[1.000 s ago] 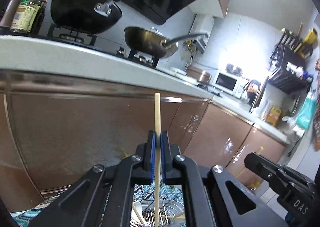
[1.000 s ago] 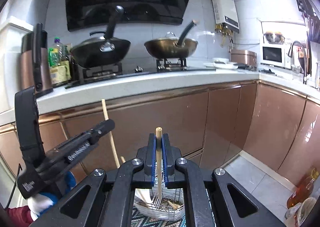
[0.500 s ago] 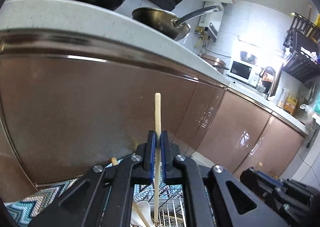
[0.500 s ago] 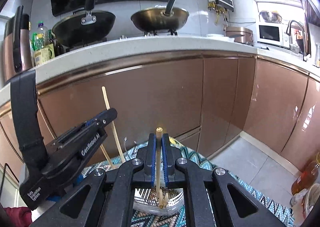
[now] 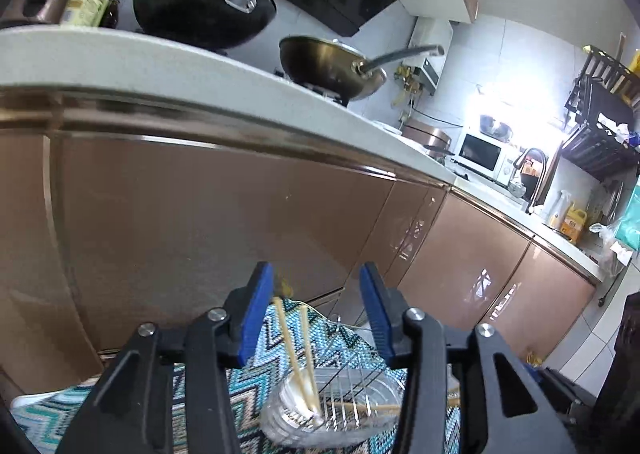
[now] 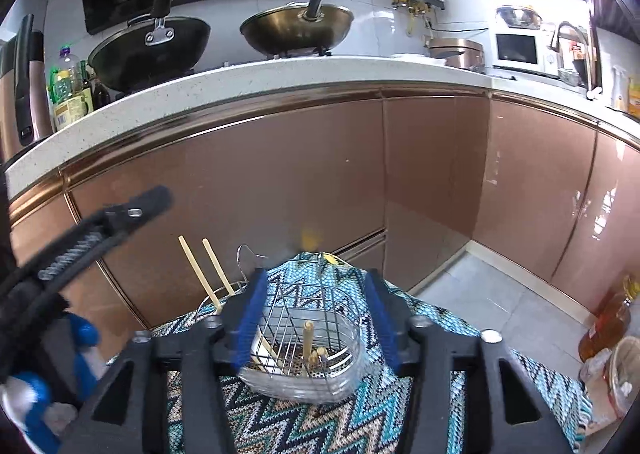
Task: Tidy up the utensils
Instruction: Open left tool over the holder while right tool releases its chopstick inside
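A wire utensil basket (image 6: pixel 308 338) with a clear base stands on a zigzag-patterned cloth (image 6: pixel 304 422); it also shows in the left wrist view (image 5: pixel 340 402). Two wooden chopsticks (image 5: pixel 298 354) lean upright in its left part and also show in the right wrist view (image 6: pixel 208 274). Another chopstick (image 6: pixel 307 346) stands in the right part. My left gripper (image 5: pixel 318 310) is open and empty above the basket. My right gripper (image 6: pixel 316 310) is open and empty above the basket. The left gripper's body (image 6: pixel 84 242) shows at the left of the right wrist view.
Brown cabinet fronts (image 6: pixel 304 173) stand close behind the basket under a white counter edge (image 6: pixel 248 81). Two pans (image 6: pixel 296 29) sit on the stove. A bottle of amber liquid (image 6: pixel 608 322) and a container stand on the floor at right.
Both grippers have opened and let go of their chopsticks, which now stand in the basket. Both views have tilted down toward the basket.
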